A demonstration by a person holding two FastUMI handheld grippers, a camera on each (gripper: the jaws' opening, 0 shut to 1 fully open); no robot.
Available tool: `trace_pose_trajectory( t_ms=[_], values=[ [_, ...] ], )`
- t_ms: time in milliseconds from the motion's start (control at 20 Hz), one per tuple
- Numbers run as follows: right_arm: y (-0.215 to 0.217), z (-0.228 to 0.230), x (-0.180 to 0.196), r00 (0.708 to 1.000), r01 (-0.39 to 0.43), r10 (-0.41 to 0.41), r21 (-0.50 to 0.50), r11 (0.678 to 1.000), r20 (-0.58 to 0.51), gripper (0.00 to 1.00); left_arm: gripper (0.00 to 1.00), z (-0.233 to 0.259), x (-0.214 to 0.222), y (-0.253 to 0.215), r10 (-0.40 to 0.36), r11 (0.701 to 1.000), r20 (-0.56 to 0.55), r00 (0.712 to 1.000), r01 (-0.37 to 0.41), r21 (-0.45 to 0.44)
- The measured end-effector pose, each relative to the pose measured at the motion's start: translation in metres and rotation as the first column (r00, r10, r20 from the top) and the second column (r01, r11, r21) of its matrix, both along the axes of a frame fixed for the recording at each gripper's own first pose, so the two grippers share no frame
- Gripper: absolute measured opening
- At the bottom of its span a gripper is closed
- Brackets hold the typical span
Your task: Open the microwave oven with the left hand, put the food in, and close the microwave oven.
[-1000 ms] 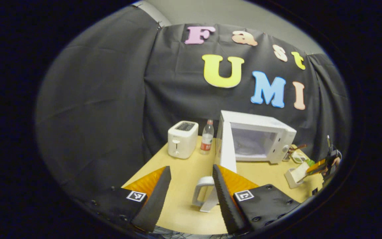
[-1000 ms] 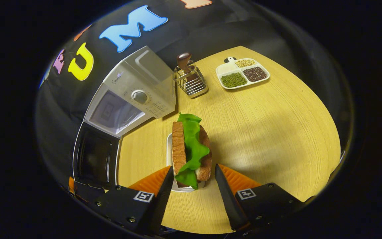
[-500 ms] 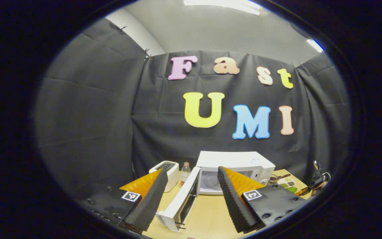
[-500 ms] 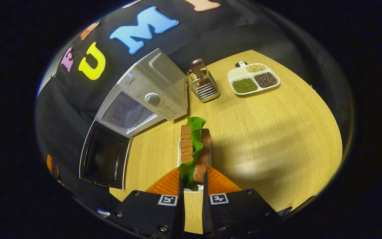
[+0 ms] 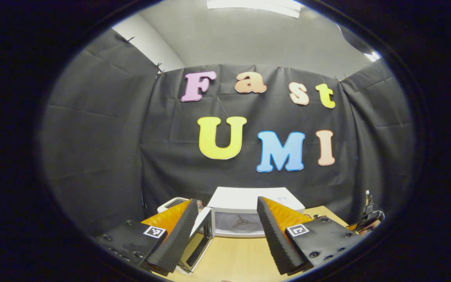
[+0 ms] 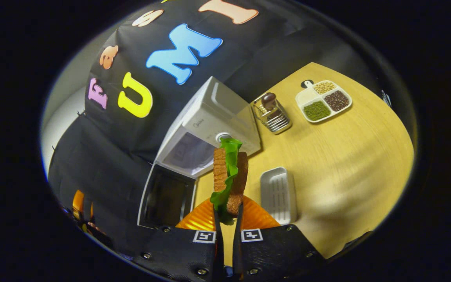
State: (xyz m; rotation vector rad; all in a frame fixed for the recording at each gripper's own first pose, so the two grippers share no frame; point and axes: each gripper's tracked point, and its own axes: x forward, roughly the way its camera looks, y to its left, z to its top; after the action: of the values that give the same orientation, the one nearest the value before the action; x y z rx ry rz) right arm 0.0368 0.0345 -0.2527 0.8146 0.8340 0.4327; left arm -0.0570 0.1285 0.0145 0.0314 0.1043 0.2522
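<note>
White microwave sits ahead on the wood table in the left gripper view, its door swung open to the left. My left gripper is held spread wide, empty.

In the right gripper view, my right gripper is clamped on the sandwich, lifted above the table beside a white tray, near the microwave's open cavity.

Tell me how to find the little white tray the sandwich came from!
Start at the big white microwave with its door swung open on the wooden table. Just in front of it, toward the right gripper holding the sandwich, lies a small white tray. It is plain and empty with ridges inside, unlike the far divided dish full of beans.
</note>
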Motion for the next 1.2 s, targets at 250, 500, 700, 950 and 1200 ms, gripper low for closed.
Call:
trace_pose_trajectory(
  t_ms=[250,500,700,950,1200],
  values=[
    [0.055,0.04,0.015,0.999,0.035,-0.036,0.189,0.981,0.006,0.09,0.97,0.015,0.008,0.009,-0.05,0.999,0.02,0.999,0.05,0.004],
    [0.122,0.035,0.028,0.997,0.078,-0.072,0.255,0.964,-0.032,0.09,0.96,0.019,0.007,0.052,-0.088,0.996,0.022,0.996,0.088,0.034],
    [0.171,0.021,0.055,0.985,0.167,-0.148,0.294,0.941,-0.085,0.09,0.97,0.018,0.007,0.092,-0.094,0.995,0.034,0.995,0.093,0.019],
    [0.218,-0.004,0.094,0.962,0.265,-0.229,0.307,0.914,-0.147,0.09,0.97,0.013,0.005,0.143,-0.078,0.997,0.038,0.996,0.078,-0.002],
    [0.243,-0.03,0.133,0.91,0.41,-0.358,0.321,0.854,-0.21,0.09,0.96,0.0,-0.002,0.187,-0.045,0.999,0.021,0.999,0.045,0.002]
  ],
)
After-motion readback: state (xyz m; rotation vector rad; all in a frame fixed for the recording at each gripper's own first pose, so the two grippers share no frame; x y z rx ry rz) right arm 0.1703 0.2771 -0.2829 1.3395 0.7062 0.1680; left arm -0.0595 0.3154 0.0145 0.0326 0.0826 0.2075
